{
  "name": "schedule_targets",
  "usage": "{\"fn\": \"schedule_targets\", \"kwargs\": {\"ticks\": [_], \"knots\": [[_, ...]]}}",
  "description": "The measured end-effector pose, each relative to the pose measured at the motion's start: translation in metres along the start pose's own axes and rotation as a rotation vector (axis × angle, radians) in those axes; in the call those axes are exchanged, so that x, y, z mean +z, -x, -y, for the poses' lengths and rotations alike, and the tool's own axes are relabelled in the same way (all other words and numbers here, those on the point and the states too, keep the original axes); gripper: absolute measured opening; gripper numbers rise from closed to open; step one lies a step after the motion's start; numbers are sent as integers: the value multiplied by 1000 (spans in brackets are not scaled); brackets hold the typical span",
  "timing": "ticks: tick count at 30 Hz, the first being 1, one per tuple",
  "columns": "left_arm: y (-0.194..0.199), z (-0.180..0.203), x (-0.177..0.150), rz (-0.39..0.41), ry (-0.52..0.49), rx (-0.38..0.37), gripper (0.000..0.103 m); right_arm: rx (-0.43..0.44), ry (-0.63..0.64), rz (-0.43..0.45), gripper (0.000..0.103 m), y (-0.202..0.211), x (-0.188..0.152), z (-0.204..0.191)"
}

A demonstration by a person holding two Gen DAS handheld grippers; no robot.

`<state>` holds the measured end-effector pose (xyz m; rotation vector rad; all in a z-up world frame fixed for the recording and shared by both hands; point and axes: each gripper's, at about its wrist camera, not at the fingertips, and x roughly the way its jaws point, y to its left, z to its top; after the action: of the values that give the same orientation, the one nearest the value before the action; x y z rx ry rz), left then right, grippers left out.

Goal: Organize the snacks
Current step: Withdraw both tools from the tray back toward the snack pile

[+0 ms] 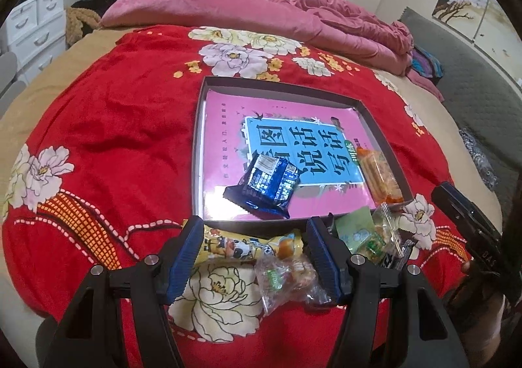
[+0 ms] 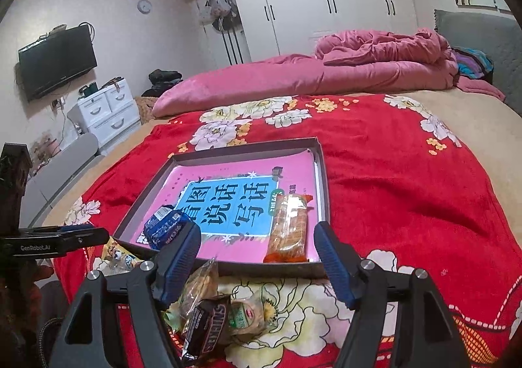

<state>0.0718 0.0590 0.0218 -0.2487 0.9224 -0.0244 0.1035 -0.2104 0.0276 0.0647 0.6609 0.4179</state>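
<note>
A shallow dark box (image 1: 280, 82) (image 2: 248, 144) lies on the red flowered blanket with a pink book in it. On the book rest a blue foil packet (image 1: 267, 183) (image 2: 166, 227) and an orange wafer packet (image 1: 380, 175) (image 2: 288, 227). My left gripper (image 1: 254, 237) is open just before the box's near edge. A yellow cartoon-cow packet (image 1: 241, 245) and a clear-wrapped sweet (image 1: 287, 276) lie between its fingers. My right gripper (image 2: 257, 240) is open over the box's near rim, holding nothing. Below it lie a Snickers bar (image 2: 208, 325), a green-labelled packet (image 2: 248, 315) and a clear bag (image 2: 202, 280).
The red blanket (image 1: 114, 139) covers a bed with a pink quilt (image 2: 375, 64) piled at the far side. A green packet (image 1: 354, 231) lies by the box's near right corner. White drawers (image 2: 107, 110) and a wall television (image 2: 55, 61) stand to the left, wardrobes behind.
</note>
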Motion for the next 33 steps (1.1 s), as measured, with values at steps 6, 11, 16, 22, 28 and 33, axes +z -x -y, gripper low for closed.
{"fn": "schedule_targets", "kwargs": {"ticks": [6, 11, 16, 22, 28, 33], "knots": [[1, -4, -7, -14, 5, -9, 67, 0, -25, -24, 72, 3, -8, -3], [0, -4, -15, -32, 12, -29, 67, 12, -59, -55, 72, 7, -17, -4], [0, -1, -24, -40, 12, -45, 67, 9, -64, -74, 72, 11, -25, -7], [0, 2, -29, -51, -1, -46, 67, 7, -44, -88, 71, 15, -31, -14], [-2, 0, -34, -70, 10, -58, 67, 14, -19, -101, 72, 16, -37, -24], [-5, -1, -39, -87, 8, -62, 67, 18, 6, -121, 71, 16, -43, -32]]}}
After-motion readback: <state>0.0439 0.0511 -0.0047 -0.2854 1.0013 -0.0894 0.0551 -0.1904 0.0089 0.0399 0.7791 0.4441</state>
